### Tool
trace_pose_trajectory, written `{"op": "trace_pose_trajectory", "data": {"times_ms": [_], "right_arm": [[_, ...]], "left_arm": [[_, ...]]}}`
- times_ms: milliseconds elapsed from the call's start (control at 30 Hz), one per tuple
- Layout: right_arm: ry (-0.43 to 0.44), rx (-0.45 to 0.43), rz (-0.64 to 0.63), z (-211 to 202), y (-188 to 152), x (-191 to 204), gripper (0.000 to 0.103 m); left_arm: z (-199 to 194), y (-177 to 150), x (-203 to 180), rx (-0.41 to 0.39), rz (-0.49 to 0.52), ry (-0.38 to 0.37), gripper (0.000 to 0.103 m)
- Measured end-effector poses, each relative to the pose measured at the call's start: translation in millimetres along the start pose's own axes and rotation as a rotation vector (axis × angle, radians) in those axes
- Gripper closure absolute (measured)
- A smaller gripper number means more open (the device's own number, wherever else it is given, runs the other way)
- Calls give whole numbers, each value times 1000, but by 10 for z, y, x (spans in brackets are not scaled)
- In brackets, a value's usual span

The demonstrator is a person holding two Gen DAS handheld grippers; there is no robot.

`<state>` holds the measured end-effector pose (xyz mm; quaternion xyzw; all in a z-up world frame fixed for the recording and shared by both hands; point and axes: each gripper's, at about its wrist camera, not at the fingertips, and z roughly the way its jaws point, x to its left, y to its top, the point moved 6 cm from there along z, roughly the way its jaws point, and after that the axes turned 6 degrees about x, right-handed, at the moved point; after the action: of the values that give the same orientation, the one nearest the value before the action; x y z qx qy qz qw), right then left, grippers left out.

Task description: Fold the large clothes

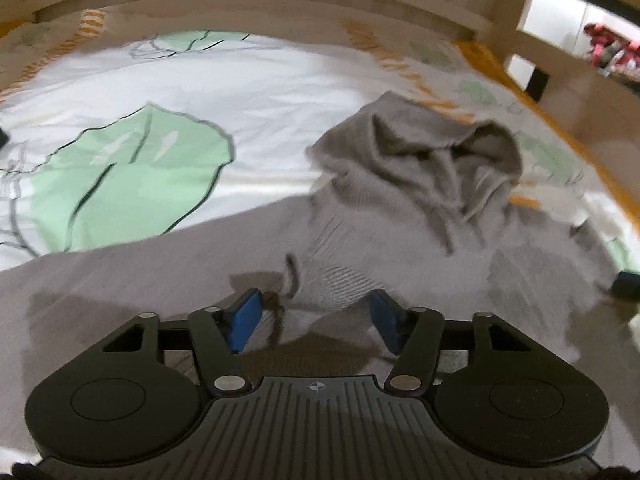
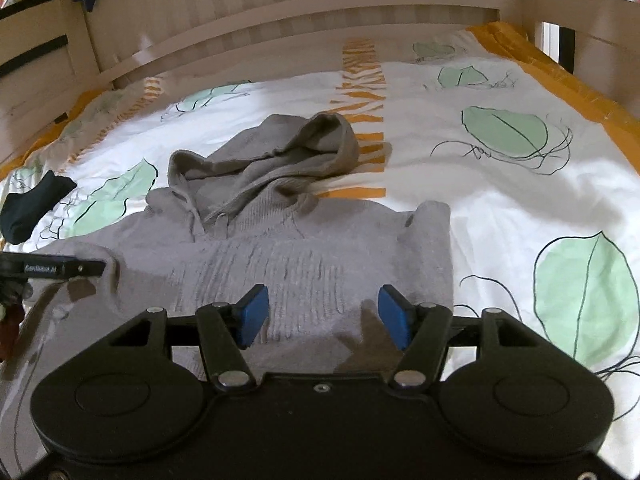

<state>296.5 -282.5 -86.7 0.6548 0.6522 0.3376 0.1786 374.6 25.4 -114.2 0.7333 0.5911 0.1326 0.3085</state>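
A grey knit hoodie (image 2: pixel 288 256) lies flat on the bed, hood (image 2: pixel 304 148) toward the headboard; its right side looks folded in, with a straight edge at the right. It also shows in the left wrist view (image 1: pixel 400 216), blurred. My left gripper (image 1: pixel 316 312) is open and empty, low over the hoodie's body; it shows at the left edge of the right wrist view (image 2: pixel 60 268). My right gripper (image 2: pixel 324 308) is open and empty, just above the hoodie's lower body.
The bed has a white cover (image 2: pixel 500 208) with green leaf prints and orange bands. A dark sock-like item (image 2: pixel 32 204) lies at the left. A wooden headboard (image 2: pixel 320 12) runs along the far side, with bed rails at both sides.
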Motion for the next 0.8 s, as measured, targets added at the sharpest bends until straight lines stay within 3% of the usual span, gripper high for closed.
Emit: {"op": "trace_pose_trajectory", "data": {"times_ms": [167, 233, 333, 533, 700, 800], "right_arm": [[-4, 1, 17, 53, 20, -34, 37], [1, -1, 36, 49, 39, -58, 37], [2, -6, 49, 36, 68, -80, 37], [-17, -3, 73, 39, 65, -152, 37], [-29, -10, 110, 17, 90, -250, 37], [-42, -8, 127, 27, 97, -307, 37]], "left_arm": [[36, -9, -67, -18, -15, -55, 54], [16, -18, -67, -25, -19, -65, 78], [-56, -9, -77, -29, -42, -61, 92], [-247, -2, -74, -27, -75, -68, 95], [-463, -19, 94, -18, -34, -46, 95], [-410, -58, 315, 22, -102, 24, 96]]}}
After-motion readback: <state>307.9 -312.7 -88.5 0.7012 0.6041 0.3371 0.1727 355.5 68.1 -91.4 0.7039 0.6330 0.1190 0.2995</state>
